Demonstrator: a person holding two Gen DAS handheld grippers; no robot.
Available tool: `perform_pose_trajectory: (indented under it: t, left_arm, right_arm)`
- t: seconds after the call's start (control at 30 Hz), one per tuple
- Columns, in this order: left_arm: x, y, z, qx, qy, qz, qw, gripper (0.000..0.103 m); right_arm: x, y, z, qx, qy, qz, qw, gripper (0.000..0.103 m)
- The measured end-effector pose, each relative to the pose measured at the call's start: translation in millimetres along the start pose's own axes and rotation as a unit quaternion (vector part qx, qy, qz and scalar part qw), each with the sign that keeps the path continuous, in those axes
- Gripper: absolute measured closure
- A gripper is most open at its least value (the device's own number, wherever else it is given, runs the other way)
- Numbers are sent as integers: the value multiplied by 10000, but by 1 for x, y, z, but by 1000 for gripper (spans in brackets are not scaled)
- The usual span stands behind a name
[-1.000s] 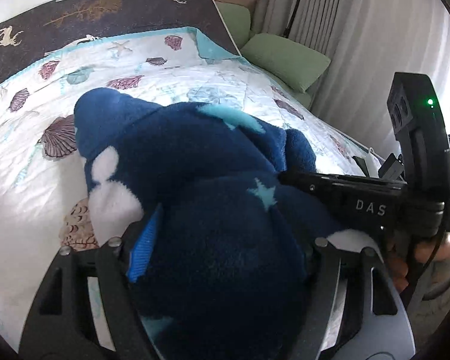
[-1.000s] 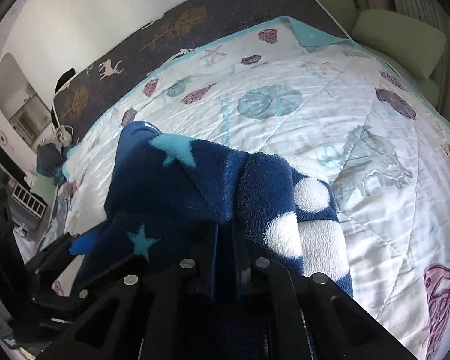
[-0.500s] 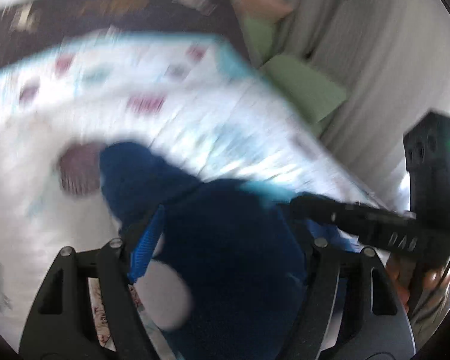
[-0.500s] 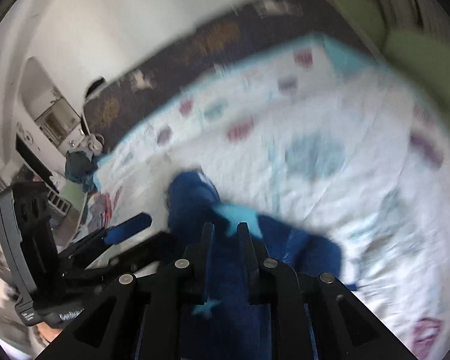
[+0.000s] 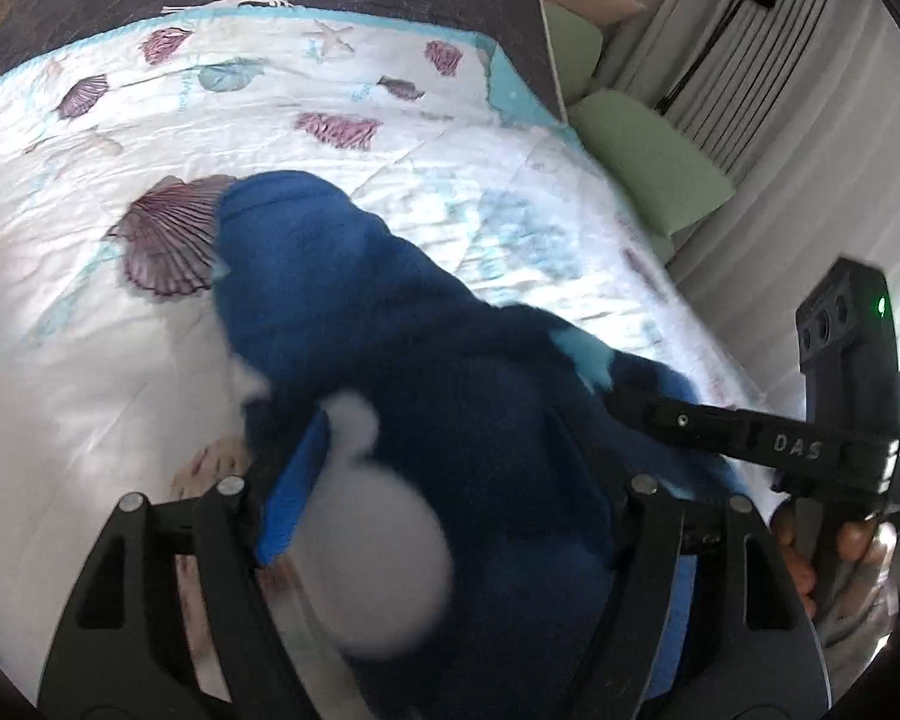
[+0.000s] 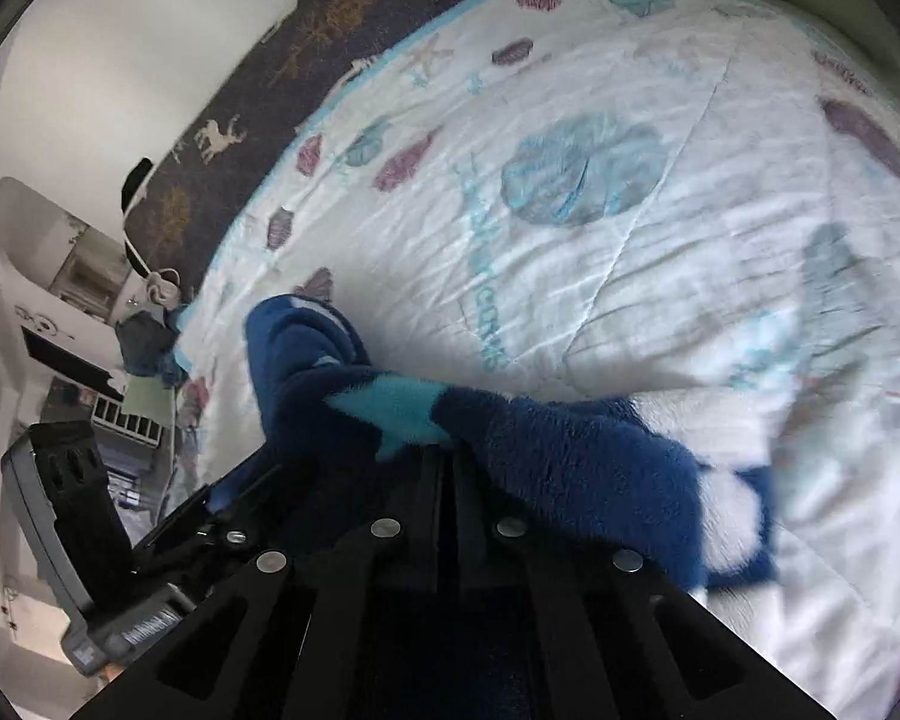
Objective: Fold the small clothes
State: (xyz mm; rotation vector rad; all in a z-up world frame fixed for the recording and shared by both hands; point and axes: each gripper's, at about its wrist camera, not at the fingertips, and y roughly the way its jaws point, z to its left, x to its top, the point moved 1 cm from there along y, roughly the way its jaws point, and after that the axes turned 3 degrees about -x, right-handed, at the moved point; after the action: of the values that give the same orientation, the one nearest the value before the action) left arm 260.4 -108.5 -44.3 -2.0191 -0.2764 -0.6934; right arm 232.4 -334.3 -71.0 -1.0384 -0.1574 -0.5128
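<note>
Left wrist: fleece garment (image 5: 426,420) hides left claw (image 5: 444,516); green pillow (image 5: 648,162) beyond quilt (image 5: 90,324).

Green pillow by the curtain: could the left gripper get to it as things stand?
Probably not: the left gripper is full of the blue fleece garment, and the right gripper crosses toward the green pillow.
</note>
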Motion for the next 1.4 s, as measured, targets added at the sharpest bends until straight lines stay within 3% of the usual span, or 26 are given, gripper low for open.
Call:
perform_pose_trajectory:
  t: [0.1,0.17,0.27,0.37,0.43,0.5,0.53,0.57,0.63,0.7,0.77,0.8,0.87,1.0,1.13,1.4]
  left_arm:
    - [-16,-50,-21,-212,408,-381,9982,29]
    - [-39,-79,-36,-528,686,-493,9950,29]
    - [-82,-104,-56,-847,1083,-481,9893,29]
    - [-132,-87,-63,-244,1534,-22,9879,29]
    - [-159,-58,-48,86,1369,376,9898,19]
    - [-161,-49,-22,-594,457,581,9955,18]
    - [-159,-48,-14,-817,84,699,9942,19]
    - [-157,-53,-12,-865,19,640,9942,20]
    - [-156,-64,-21,-646,366,419,9964,20]
    - [-155,-75,-32,-466,719,277,9959,20]
    - [-153,-84,-36,-476,816,169,9954,20]
    - [-152,-87,-37,-500,818,128,9953,19]
    - [-149,-89,-33,-527,776,97,9955,15]
    - [-147,-86,-20,-641,397,173,9970,13]
    - [-144,-78,-12,-791,74,294,9964,11]
    - [-138,-67,-17,-777,186,353,9962,5]
  right_arm:
    - [-20,-59,14,-309,-565,-609,9961,94]
    - [-50,-104,27,-32,-980,-921,9909,93]
    - [-105,-141,36,196,-1352,-1042,9851,90]
    - [-150,-129,19,47,-1202,-586,9910,89]
    - [-174,-93,-8,2,-760,-81,9971,91]
    - [-184,-83,-23,287,-466,-194,9983,92]
    - [-185,-86,-23,310,-419,-246,9983,92]
    - [-184,-91,-21,294,-413,-261,9984,91]
    - [-183,-100,-13,235,-604,-285,9975,88]
    - [-179,-112,-9,216,-751,-331,9964,79]
    - [-173,-129,-15,473,-661,-554,9952,50]
    - [-171,-135,-18,599,-616,-664,9941,42]
    - [-166,-147,-25,679,-571,-898,9920,18]
    - [-158,-157,-36,88,-645,-1185,9908,16]
    - [-149,-143,-55,386,-545,-786,9947,13]
    - [-141,-96,-68,736,-648,-89,9951,13]
